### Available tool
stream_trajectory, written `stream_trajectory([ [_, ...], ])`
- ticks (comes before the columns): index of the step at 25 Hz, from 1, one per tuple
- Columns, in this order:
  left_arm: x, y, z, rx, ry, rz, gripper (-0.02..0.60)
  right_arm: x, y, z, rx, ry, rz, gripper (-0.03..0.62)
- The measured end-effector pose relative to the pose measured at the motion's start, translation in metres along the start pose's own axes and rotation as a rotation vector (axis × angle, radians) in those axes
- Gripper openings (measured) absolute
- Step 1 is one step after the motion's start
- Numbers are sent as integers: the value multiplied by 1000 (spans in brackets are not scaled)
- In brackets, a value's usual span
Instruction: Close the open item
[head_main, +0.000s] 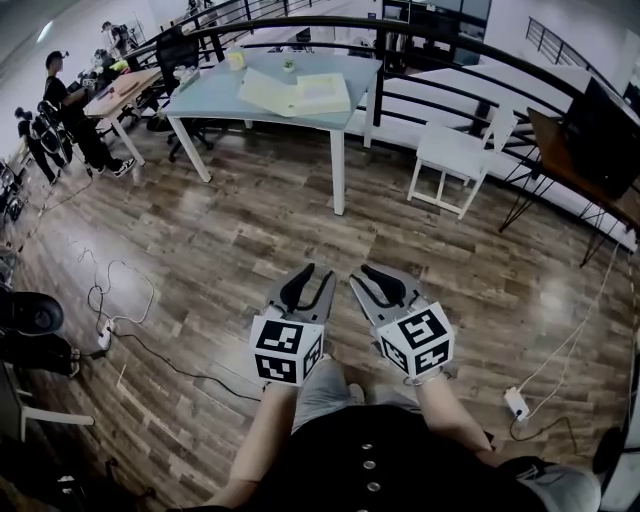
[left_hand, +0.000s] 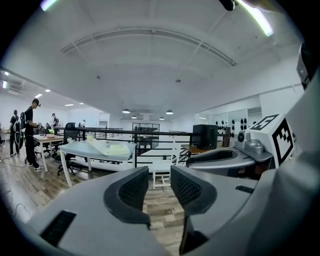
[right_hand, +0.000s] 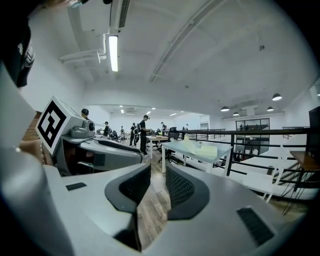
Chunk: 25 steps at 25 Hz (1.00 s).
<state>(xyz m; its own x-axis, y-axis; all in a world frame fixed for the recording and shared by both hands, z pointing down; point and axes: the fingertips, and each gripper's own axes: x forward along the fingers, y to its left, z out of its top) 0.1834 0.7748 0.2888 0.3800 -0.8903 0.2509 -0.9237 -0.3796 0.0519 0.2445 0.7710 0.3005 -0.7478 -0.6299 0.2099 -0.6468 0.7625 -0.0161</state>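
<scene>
The job has not really begun. The person stands on the wood floor, well apart from the table (head_main: 215, 95), and holds both tools out in front, side by side. The left gripper (head_main: 313, 275) has its jaws apart with nothing between them, only floor showing through. The right gripper (right_hand: 157, 187) is the same: jaws apart and empty.

The open thing (head_main: 297, 92) lies flat on the table, toward its near right corner. It is pale, wide and spread out. I think this is what has to be shut.

So the step now looks like getting over there. Next the person would need to walk up to the table, then get a jaw under one side of the open thing and fold it over the other side.

It is too far away to tell if it is a book or a folder, or where its fold runs. Some small things at the table's far edge are too tiny to name. The person's hands are hidden behind the marker cubes.
</scene>
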Motion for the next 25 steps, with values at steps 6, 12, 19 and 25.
stream_trajectory([
  [6,20,14,-6,-20,3,-13,166,20,-16,-6,-4,1,-14,126],
  [12,59,58,-4,-40,9,-23,167,68,-41,4,-15,-3,-36,126],
  [19,120,129,15,-38,23,-43,167,155,-81,28,-55,9,-44,126],
  [25,167,194,30,-12,42,-48,167,221,-111,48,-71,9,-75,126],
])
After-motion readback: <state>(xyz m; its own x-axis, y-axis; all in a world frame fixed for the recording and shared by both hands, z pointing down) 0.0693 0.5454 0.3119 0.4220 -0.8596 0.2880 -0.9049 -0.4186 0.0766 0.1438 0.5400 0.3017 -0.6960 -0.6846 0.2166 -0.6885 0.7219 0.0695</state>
